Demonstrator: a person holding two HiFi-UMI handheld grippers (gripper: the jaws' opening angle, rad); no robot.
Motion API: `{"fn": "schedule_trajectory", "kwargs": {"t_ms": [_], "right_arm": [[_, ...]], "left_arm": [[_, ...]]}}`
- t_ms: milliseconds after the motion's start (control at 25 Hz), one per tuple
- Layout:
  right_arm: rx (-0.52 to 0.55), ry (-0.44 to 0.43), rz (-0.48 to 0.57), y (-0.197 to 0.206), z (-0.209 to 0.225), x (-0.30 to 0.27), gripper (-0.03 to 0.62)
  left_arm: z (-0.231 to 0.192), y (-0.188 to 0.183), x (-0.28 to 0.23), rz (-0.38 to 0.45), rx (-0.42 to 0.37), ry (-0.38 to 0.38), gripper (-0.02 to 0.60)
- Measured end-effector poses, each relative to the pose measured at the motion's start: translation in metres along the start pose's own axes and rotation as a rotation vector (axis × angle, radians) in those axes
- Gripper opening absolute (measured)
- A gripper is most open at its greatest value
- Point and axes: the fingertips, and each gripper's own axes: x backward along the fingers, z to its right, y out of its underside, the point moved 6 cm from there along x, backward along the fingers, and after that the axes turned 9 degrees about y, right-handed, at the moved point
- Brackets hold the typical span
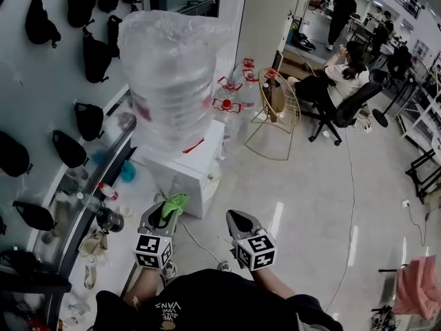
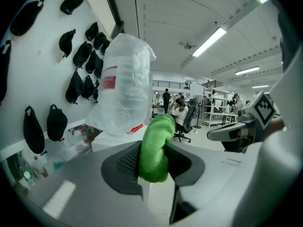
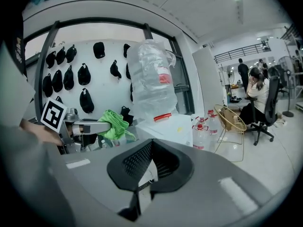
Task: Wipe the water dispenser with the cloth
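Left tool (image 1: pixel 164 212) clamps green cloth (image 2: pixel 155 148). Right tool (image 3: pixel 150 163) closed, empty. Water dispenser (image 1: pixel 187 165) at 12 o'clock.

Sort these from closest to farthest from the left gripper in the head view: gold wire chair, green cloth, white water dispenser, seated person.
1. green cloth, pinched in the left gripper.
2. white water dispenser, just ahead by the wall.
3. gold wire chair, farther right.
4. seated person, far upper right.
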Motion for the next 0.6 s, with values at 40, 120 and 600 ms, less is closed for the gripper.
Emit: {"fn": "schedule_trajectory", "kwargs": {"t_ms": [40,120,600], "right_arm": [[0.012,0.0,-0.001,0.0,0.0,0.002,0.005],[0.024,-0.006,-0.002,-0.001,0.002,0.004,0.005],[0.024,-0.032,0.003,0.0,0.016,0.004,0.005]], "left_arm": [[0.004,0.001,0.0,-0.002,0.0,0.002,0.123],[0.01,0.001,-0.001,-0.005,0.0,0.007,0.123],[0.027,0.007,-0.008,-0.008,0.027,-0.003,0.123]]}}
